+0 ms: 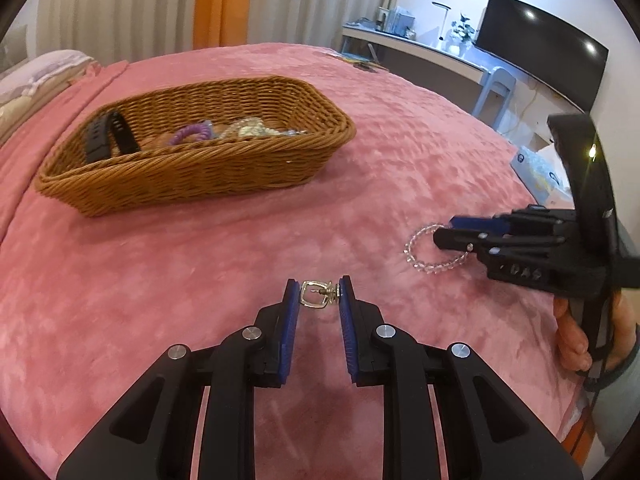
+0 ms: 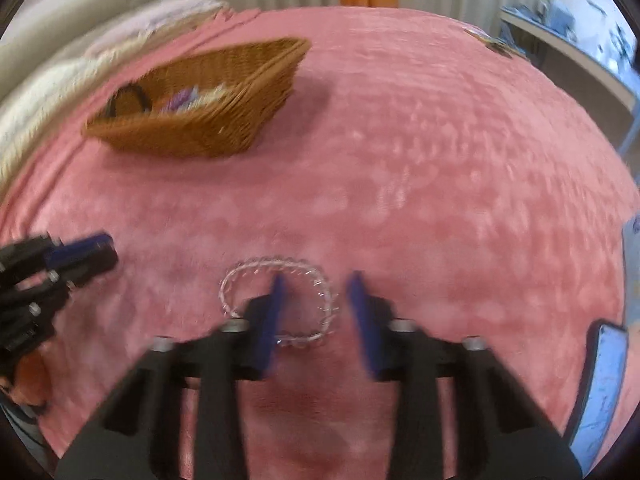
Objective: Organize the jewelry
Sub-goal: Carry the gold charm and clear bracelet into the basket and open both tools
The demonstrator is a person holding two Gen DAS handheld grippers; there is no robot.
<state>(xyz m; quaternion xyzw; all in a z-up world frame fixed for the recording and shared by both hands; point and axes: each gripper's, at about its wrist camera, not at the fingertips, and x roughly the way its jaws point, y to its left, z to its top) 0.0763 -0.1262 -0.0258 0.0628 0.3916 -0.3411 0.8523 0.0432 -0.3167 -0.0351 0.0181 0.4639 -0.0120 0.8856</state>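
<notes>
The left gripper (image 1: 319, 294) pinches a small, stiff metal earring (image 1: 318, 294) by its sides; it seems light and slippery. The right gripper (image 2: 316, 286) stands open over a loose bead bracelet (image 2: 256, 266), best taken across one strand.

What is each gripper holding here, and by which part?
The left gripper pinches a small gold earring end to end between its fingertips. The right gripper is open over the clear bead bracelet on the bedspread, holding nothing.
</notes>
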